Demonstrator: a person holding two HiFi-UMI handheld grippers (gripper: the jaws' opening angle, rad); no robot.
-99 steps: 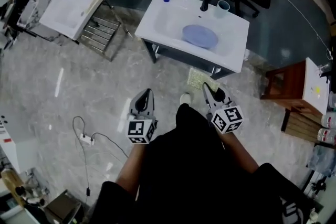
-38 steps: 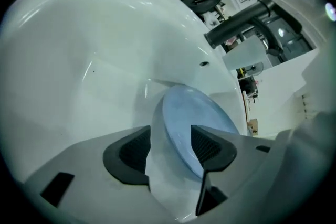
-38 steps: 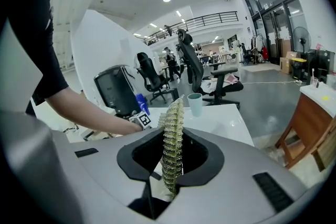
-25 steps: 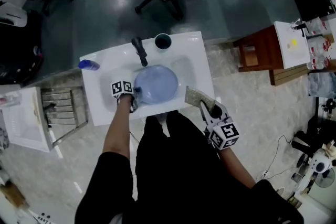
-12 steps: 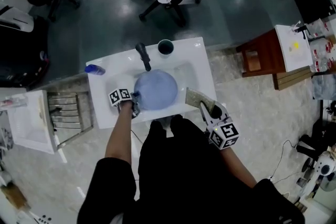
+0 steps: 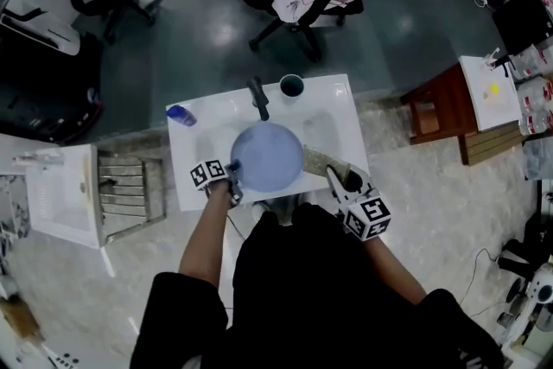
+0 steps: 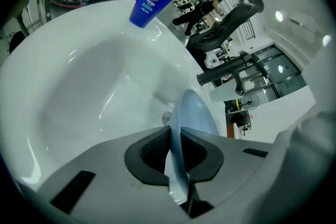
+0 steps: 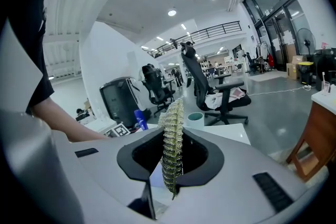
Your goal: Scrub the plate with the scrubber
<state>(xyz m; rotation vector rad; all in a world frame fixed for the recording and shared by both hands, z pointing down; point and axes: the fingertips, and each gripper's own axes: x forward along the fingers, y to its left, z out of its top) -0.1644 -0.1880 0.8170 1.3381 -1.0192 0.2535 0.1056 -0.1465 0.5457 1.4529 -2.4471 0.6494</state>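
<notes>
A round blue plate (image 6: 266, 155) sits over the basin of the white sink (image 6: 339, 104). My left gripper (image 6: 233, 173) is shut on its left rim, and its jaws have just been closing on it. In the left gripper view the plate (image 7: 193, 115) stands edge-on between the pads, tilted above the basin (image 7: 79, 86). My right gripper (image 6: 333, 172) is at the sink's front right, shut on a flat green-gold scrubber (image 6: 317, 158). In the right gripper view the scrubber (image 8: 172, 144) stands upright between the jaws.
A dark faucet (image 6: 257, 99), a teal cup (image 6: 291, 85) and a blue bottle (image 6: 180, 114) stand along the sink's back edge. A metal rack (image 6: 121, 186) and a second white sink (image 6: 52, 194) are to the left, a wooden stool (image 6: 436, 112) to the right, office chairs behind.
The left gripper has closed on the plate's rim and lifted that side off the basin. The right gripper with the scrubber has drawn closer to the plate's right edge.
</notes>
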